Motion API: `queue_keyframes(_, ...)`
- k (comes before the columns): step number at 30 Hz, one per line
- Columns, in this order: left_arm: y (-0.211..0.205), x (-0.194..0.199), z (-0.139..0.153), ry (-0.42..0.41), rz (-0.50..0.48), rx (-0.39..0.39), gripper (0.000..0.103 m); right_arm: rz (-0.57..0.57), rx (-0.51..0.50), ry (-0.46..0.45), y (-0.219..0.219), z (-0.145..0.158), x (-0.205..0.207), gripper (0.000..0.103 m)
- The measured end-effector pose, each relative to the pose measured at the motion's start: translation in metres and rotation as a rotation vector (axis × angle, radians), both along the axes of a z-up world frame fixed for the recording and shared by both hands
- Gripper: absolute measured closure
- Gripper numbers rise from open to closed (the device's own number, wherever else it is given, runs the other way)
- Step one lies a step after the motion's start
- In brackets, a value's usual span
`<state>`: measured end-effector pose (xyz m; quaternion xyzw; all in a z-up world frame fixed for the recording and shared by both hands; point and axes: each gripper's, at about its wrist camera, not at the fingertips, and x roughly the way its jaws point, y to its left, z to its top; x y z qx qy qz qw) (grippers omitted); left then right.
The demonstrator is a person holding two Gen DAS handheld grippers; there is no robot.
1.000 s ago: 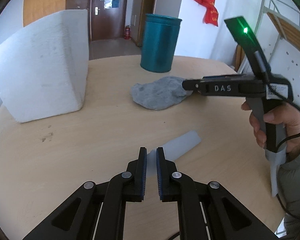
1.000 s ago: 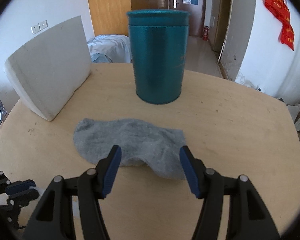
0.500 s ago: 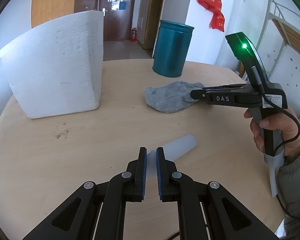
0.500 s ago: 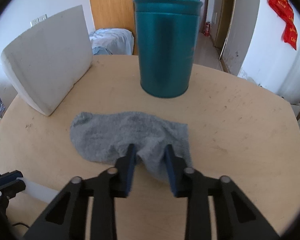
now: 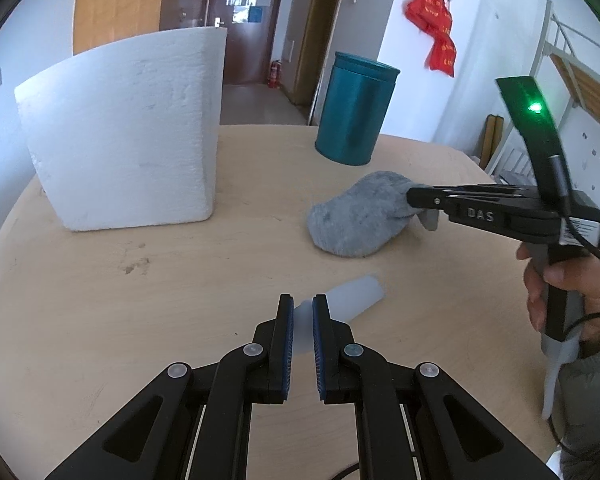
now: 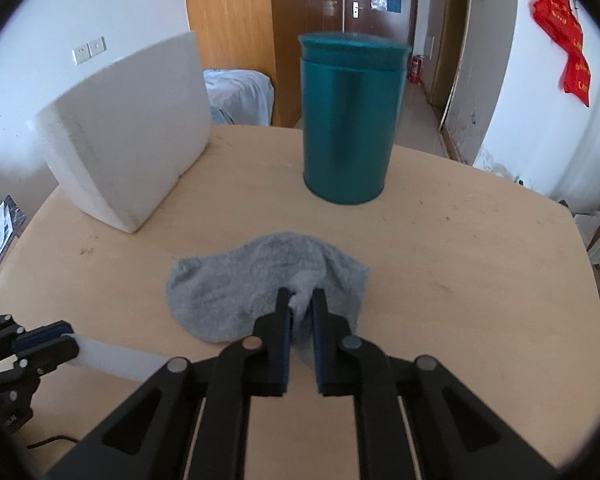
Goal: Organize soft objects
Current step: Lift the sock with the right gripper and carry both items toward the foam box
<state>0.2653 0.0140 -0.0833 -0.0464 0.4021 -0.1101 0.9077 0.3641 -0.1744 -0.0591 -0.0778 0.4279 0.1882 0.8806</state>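
On the left of the desk (image 5: 100,320), a white foam block (image 5: 128,136) is seen standing. The left gripper (image 5: 302,312) is clamped on a pale translucent tube (image 5: 352,294), pointing down over the desk. The grey sock (image 6: 260,280), near the teal canister (image 6: 348,128), is pinched by the right gripper (image 6: 302,308), jaws together. Nothing seems stored yet; sorting remains.

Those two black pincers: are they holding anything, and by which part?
The right gripper pinches the grey sock by a bunched fold at its near edge. The left gripper clamps one end of a white translucent tube.
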Motion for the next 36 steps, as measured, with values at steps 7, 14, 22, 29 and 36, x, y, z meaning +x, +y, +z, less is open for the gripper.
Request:
queue_keyframes(7, 0.002, -0.013, 0.007, -0.019, 0.003, 0.004, 0.093, -0.007, 0.011, -0.008, 0.004, 0.004, -0.014, 0.091)
queue_keyframes(14, 0.002, -0.028, 0.014, -0.038, 0.013, -0.002, 0.093, -0.017, 0.026, -0.026, 0.000, 0.012, -0.038, 0.091)
queue_keyframes(22, 0.003, -0.049, 0.024, -0.071, 0.022, -0.001, 0.093, -0.016, 0.050, -0.057, -0.001, 0.024, -0.069, 0.091)
queue_keyframes(29, 0.008, -0.069, 0.040, -0.114, 0.039, 0.004, 0.093, 0.000, 0.072, -0.097, 0.004, 0.040, -0.092, 0.091)
queue_keyframes(36, 0.011, -0.089, 0.050, -0.143, 0.058, 0.011, 0.093, 0.028, 0.085, -0.132, 0.012, 0.051, -0.116, 0.091)
